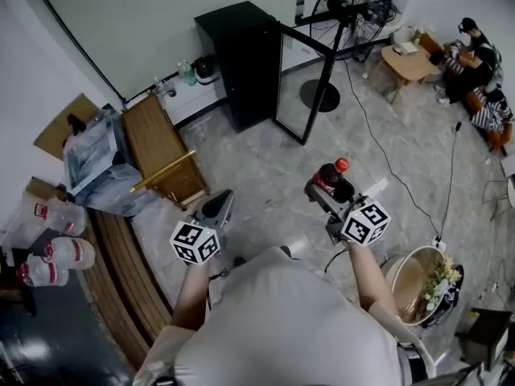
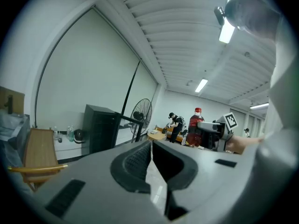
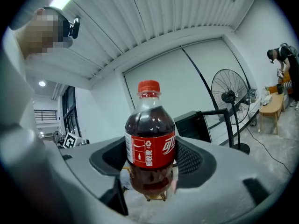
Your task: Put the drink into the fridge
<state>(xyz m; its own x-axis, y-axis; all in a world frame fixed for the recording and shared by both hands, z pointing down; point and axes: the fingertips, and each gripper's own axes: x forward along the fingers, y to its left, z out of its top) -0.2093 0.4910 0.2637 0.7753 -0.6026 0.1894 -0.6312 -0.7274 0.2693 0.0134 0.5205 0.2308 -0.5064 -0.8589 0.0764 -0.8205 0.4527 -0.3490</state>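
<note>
The drink is a cola bottle (image 1: 330,175) with a red cap and red label, standing upright between my right gripper's (image 1: 326,183) pads. In the right gripper view the bottle (image 3: 149,146) fills the middle, with my right gripper (image 3: 150,161) shut on its body. My left gripper (image 1: 219,201) is held level to the left of it, its jaws shut with nothing in them; in the left gripper view my left gripper (image 2: 150,147) shows only a thin slit. The black fridge (image 1: 245,59) stands ahead by the wall, its glass door (image 1: 302,87) swung open.
A wooden bench (image 1: 161,147) and water jugs (image 1: 56,232) lie to the left. A standing fan (image 1: 354,10) is right of the fridge, and a cable (image 1: 386,155) runs across the floor. A basket with flowers (image 1: 418,284) sits near right. People sit at the far right (image 1: 475,59).
</note>
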